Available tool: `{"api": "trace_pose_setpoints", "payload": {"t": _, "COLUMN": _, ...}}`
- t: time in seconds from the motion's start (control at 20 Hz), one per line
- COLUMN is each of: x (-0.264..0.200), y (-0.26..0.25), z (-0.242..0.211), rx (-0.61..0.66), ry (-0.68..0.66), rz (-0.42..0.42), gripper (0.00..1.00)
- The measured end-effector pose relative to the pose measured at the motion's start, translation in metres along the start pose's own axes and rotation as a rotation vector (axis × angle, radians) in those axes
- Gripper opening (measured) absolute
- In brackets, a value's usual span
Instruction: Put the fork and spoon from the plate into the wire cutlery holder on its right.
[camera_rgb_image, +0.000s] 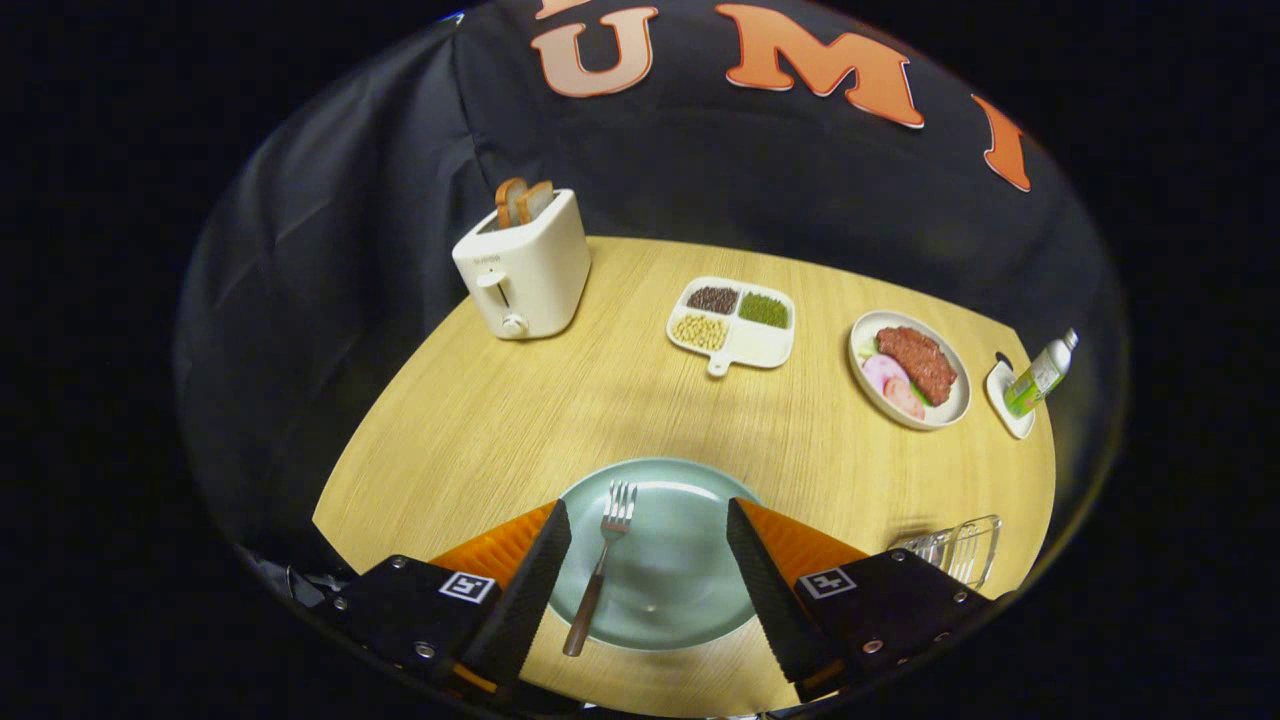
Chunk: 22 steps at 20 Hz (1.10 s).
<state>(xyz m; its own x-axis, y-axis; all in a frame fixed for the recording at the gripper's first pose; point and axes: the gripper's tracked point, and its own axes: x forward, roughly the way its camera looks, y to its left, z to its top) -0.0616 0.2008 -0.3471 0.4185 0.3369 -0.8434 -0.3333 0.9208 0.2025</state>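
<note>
Gripper (648, 575) fingers spread wide, holding nothing, above pale green plate (690, 590) at table's near edge; fork (603, 570) lies on plate's left side, handle past rim; no spoon seen on plate; wire cutlery holder (958, 548) to right near table edge, contents unclear; fork left to do; toaster (522, 265) label too small to read.

claw (648, 575): spread wide, jaws well apart | grip: nothing held, no finger touching anything | fingers (525, 590): both reach forward side by side, ridged inner faces turned toward each other | pose: tilted downward, hovering, level left to right
</note>
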Motion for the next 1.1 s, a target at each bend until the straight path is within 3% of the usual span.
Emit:
{"api": "trace_pose_setpoints", "payload": {"t": 0.3, "x": 0.031, "y": 0.019, "z": -0.041, "rx": 0.026, "ry": 0.216, "rz": 0.016, "gripper": 0.85}}
{"api": "trace_pose_setpoints", "payload": {"t": 0.55, "x": 0.051, "y": 0.024, "z": -0.072, "rx": 0.047, "ry": 0.388, "rz": -0.023, "gripper": 0.77}}
{"api": "trace_pose_setpoints", "payload": {"t": 0.75, "x": 0.063, "y": 0.032, "z": -0.087, "rx": 0.080, "ry": 0.473, "rz": -0.030, "gripper": 0.58}}
{"api": "trace_pose_setpoints", "payload": {"t": 0.85, "x": 0.064, "y": 0.044, "z": -0.099, "rx": 0.130, "ry": 0.538, "rz": -0.010, "gripper": 0.44}}
{"api": "trace_pose_setpoints", "payload": {"t": 1.0, "x": 0.073, "y": 0.039, "z": -0.103, "rx": 0.111, "ry": 0.532, "rz": -0.047, "gripper": 0.20}}
{"api": "trace_pose_setpoints", "payload": {"t": 1.1, "x": 0.074, "y": 0.037, "z": -0.103, "rx": 0.107, "ry": 0.524, "rz": -0.053, "gripper": 0.13}}
